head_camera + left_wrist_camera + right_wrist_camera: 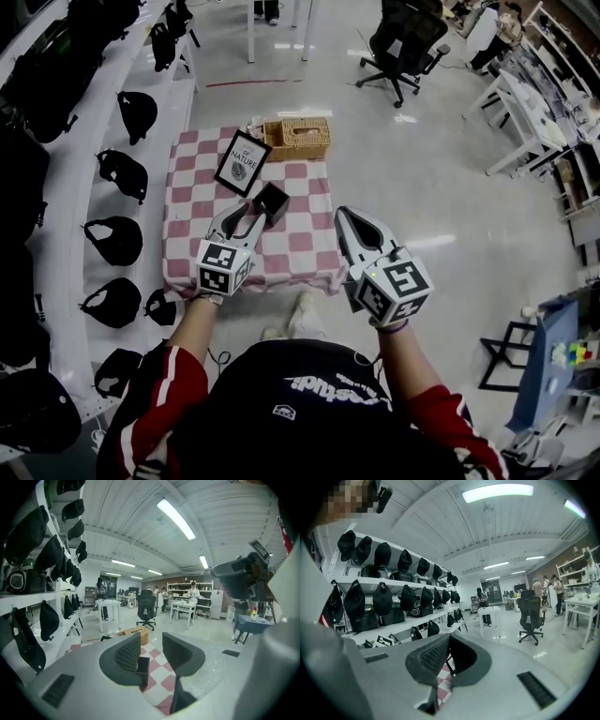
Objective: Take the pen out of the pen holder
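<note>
The cloth-covered worktop (pixel 302 240) is checked red and white. At its far edge sits a wicker basket (pixel 298 139), a framed card (pixel 243 162) leaning just beside it. Black caps (pixel 123 174) line white shelves (pixel 67 197) on the left. An office chair (pixel 405 45) stands well beyond.

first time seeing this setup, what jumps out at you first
The pink-and-white checked cloth stands out mid-floor, carrying a black pen holder, a framed sign and a wicker basket. Over its near edge hang the two marker-cube grippers: the left gripper, jaws apart, right by the pen holder, and the right gripper, jaws together. Rows of black caps line the white shelves on the left.
</note>
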Tool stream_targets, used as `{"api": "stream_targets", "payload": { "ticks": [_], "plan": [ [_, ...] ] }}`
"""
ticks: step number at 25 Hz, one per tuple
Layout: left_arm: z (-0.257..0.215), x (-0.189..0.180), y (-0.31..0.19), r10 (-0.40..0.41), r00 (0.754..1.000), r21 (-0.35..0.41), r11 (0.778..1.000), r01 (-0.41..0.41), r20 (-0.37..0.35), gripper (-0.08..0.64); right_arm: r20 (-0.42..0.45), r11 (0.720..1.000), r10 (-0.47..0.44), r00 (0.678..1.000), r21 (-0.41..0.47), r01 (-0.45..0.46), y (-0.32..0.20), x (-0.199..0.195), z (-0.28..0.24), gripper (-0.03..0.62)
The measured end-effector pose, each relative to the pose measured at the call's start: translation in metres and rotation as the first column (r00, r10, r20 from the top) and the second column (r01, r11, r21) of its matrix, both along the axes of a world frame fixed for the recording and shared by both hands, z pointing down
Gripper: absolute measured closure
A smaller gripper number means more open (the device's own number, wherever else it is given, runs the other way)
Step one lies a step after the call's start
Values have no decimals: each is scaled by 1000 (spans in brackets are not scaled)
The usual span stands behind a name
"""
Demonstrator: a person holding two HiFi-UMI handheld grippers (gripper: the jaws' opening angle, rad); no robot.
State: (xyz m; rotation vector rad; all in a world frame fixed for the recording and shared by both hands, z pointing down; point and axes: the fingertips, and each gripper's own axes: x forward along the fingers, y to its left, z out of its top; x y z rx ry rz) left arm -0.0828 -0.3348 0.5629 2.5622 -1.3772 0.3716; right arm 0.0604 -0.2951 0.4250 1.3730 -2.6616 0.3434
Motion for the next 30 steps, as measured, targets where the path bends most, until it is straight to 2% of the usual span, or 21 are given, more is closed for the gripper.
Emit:
{"api": "stream_targets", "payload": {
  "ticks": [14, 30],
  "plan": [
    [92, 6, -43, -56, 996, -136, 989, 66, 75, 425, -16, 999, -30, 999, -32, 30, -33, 6, 16, 596],
    [166, -2, -79, -106, 983, -259, 955, 142, 147, 425, -37, 996, -48, 998, -75, 46, -58, 10, 42, 595]
  ]
}}
